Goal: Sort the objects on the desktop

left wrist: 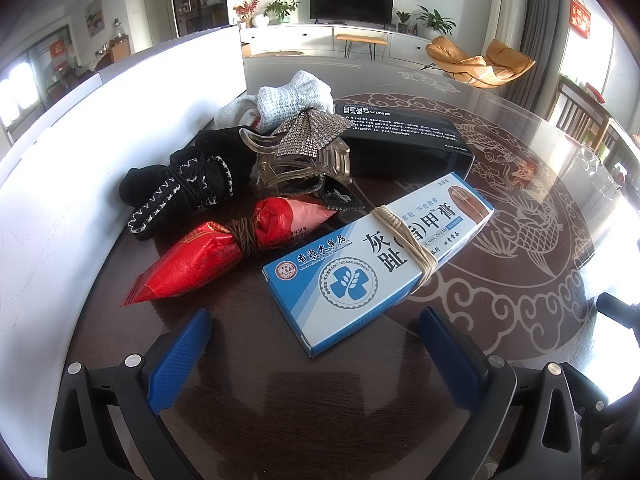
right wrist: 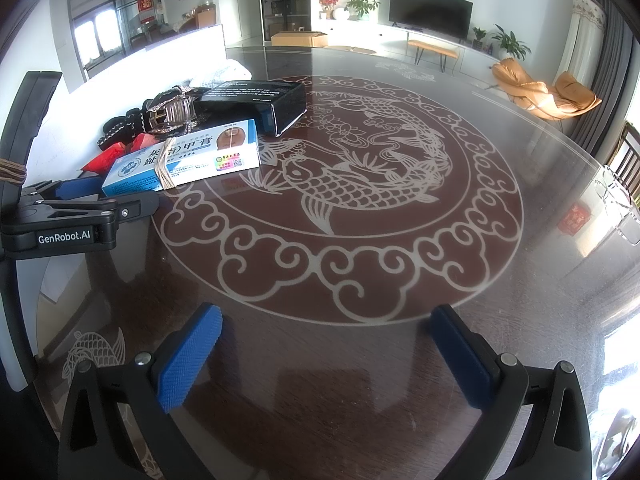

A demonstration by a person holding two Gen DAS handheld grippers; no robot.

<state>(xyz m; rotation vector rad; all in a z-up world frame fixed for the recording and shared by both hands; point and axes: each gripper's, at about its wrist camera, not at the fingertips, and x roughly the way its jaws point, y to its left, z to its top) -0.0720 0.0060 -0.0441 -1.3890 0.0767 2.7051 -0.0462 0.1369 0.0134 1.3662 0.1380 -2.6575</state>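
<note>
A blue and white ointment box (left wrist: pixel 380 264) with a tan rubber band round it lies just ahead of my left gripper (left wrist: pixel 316 320), which is open and holds nothing. Left of the box lies a red snack packet (left wrist: pixel 208 260) tied with cord. Behind them sit a black stitched cloth bundle (left wrist: pixel 180 192), a clear hair claw with a rhinestone bow (left wrist: pixel 304 160), a white knitted cloth (left wrist: pixel 296 100) and a black box (left wrist: pixel 408 140). My right gripper (right wrist: pixel 326 322) is open over bare tabletop; the ointment box (right wrist: pixel 184 160) and the black box (right wrist: pixel 256 104) lie far left of it.
The objects rest on a dark glass-topped round table (right wrist: pixel 360 184) with a carp pattern. A white panel (left wrist: pixel 60 184) curves along the pile's left side. The left gripper's black body (right wrist: pixel 60 220) is at the left edge of the right wrist view. Chairs stand at the table's right rim.
</note>
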